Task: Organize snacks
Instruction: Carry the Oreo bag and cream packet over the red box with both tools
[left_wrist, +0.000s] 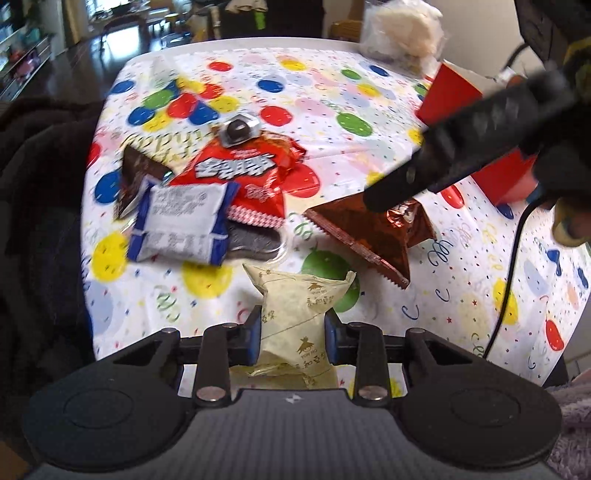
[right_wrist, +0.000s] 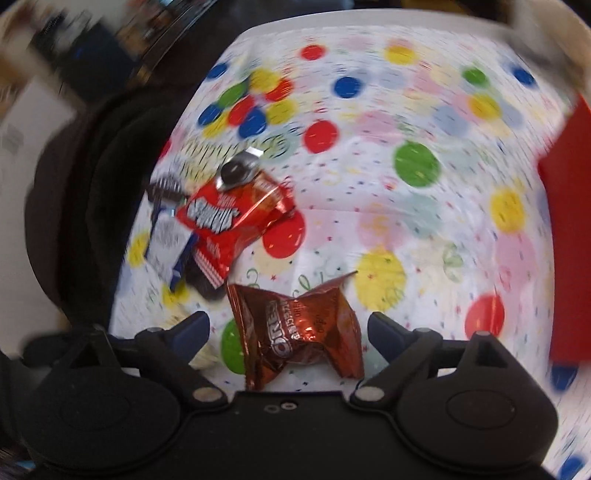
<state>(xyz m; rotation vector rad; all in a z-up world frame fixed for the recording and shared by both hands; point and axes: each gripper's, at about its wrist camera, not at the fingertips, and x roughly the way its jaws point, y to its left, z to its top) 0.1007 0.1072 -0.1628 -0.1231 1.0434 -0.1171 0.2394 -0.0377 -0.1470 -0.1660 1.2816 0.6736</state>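
My left gripper (left_wrist: 293, 334) is shut on a cream-yellow snack packet (left_wrist: 295, 317) and holds it above the table. My right gripper (right_wrist: 288, 330) is open, its fingers on either side of a brown Oreo packet (right_wrist: 303, 332) lying on the tablecloth; the packet also shows in the left wrist view (left_wrist: 373, 232), under the right gripper's dark finger (left_wrist: 424, 173). A red snack bag (left_wrist: 243, 177) (right_wrist: 232, 218), a blue-and-white packet (left_wrist: 181, 221) (right_wrist: 166, 236), a dark brown packet (left_wrist: 136, 177) and a small round foil-wrapped sweet (left_wrist: 238, 131) (right_wrist: 238, 171) lie in a heap at the left.
A red box (left_wrist: 476, 122) (right_wrist: 565, 229) stands at the table's right side. A clear bag of white stuff (left_wrist: 402, 29) sits at the far right corner. A black cable (left_wrist: 509, 273) runs across the right of the balloon-print tablecloth (left_wrist: 332, 96). Dark fabric (left_wrist: 40, 221) lies off the left edge.
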